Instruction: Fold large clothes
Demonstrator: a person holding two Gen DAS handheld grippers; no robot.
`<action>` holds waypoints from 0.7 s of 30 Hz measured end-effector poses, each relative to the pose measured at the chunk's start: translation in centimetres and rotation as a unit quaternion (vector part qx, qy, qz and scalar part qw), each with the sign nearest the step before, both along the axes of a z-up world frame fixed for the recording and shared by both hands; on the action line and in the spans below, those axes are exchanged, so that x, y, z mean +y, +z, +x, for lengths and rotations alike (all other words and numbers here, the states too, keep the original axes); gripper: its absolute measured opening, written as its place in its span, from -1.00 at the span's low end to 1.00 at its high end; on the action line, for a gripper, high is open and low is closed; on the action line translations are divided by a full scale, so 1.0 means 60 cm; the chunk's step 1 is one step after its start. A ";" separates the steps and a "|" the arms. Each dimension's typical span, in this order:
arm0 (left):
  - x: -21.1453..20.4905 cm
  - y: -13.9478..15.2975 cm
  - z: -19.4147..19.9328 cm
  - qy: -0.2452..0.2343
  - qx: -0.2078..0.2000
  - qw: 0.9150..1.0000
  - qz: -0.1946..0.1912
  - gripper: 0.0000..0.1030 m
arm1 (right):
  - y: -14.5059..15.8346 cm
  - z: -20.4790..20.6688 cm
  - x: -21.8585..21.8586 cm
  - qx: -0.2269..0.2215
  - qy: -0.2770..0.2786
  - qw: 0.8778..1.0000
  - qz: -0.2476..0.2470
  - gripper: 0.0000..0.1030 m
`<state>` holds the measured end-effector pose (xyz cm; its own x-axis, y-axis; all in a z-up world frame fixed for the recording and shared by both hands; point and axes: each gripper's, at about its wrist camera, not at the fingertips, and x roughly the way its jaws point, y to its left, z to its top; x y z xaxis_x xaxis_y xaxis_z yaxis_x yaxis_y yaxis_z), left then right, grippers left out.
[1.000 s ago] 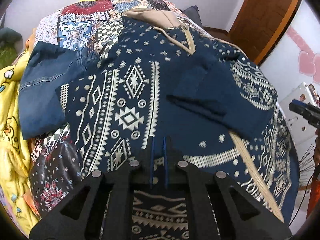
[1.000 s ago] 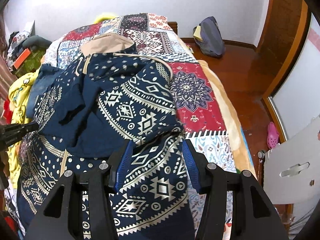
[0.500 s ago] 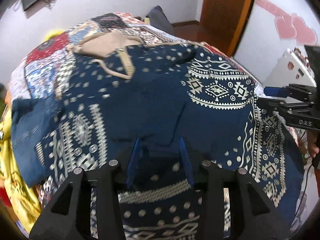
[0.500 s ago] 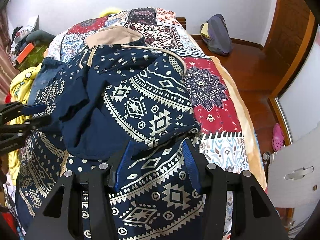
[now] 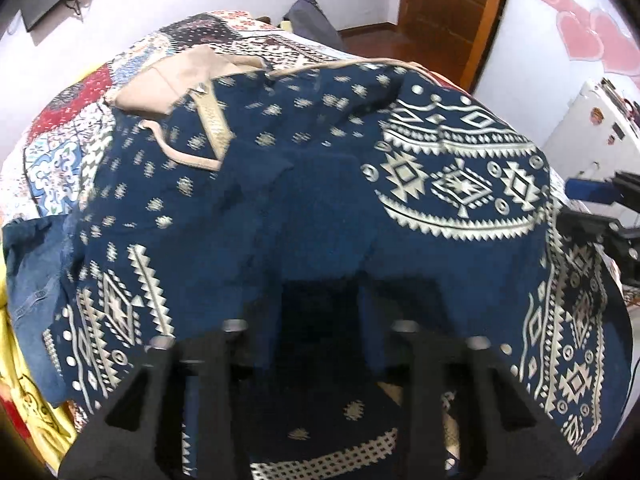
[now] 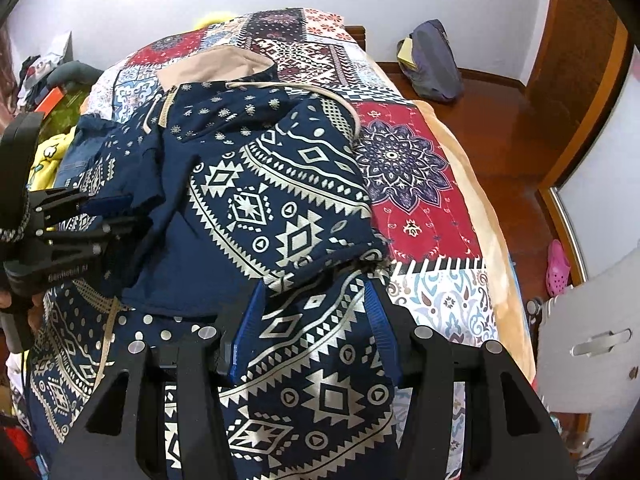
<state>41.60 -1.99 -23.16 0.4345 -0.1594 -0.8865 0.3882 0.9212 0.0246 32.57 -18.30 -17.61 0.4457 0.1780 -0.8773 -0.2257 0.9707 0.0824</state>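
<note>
A large navy hoodie (image 5: 320, 208) with cream geometric print and a beige hood (image 5: 180, 76) lies spread on the bed. A patterned sleeve (image 6: 276, 208) is folded across its chest. My left gripper (image 5: 320, 312) is open, its fingers spread over plain navy cloth of the folded sleeve; it also shows in the right wrist view (image 6: 108, 216) at the hoodie's left. My right gripper (image 6: 316, 308) is open just above the hoodie's lower right part, below the sleeve cuff; it shows at the right edge of the left wrist view (image 5: 588, 208).
A patchwork quilt (image 6: 408, 176) covers the bed. Blue jeans (image 5: 28, 280) and a yellow blanket (image 5: 24, 400) lie at the left. A dark bag (image 6: 432, 60) sits on the wooden floor. A white cabinet (image 6: 592, 344) stands at the right.
The left gripper opened, letting go of the cloth, and swung right and forward over the folded sleeve. The right gripper stayed open and moved slightly forward.
</note>
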 end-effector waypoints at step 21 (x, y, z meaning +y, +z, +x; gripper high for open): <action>0.262 0.229 -0.070 0.155 -0.088 0.963 -0.202 -0.94 | 0.032 0.014 0.000 -0.015 -0.015 1.000 0.011 -0.07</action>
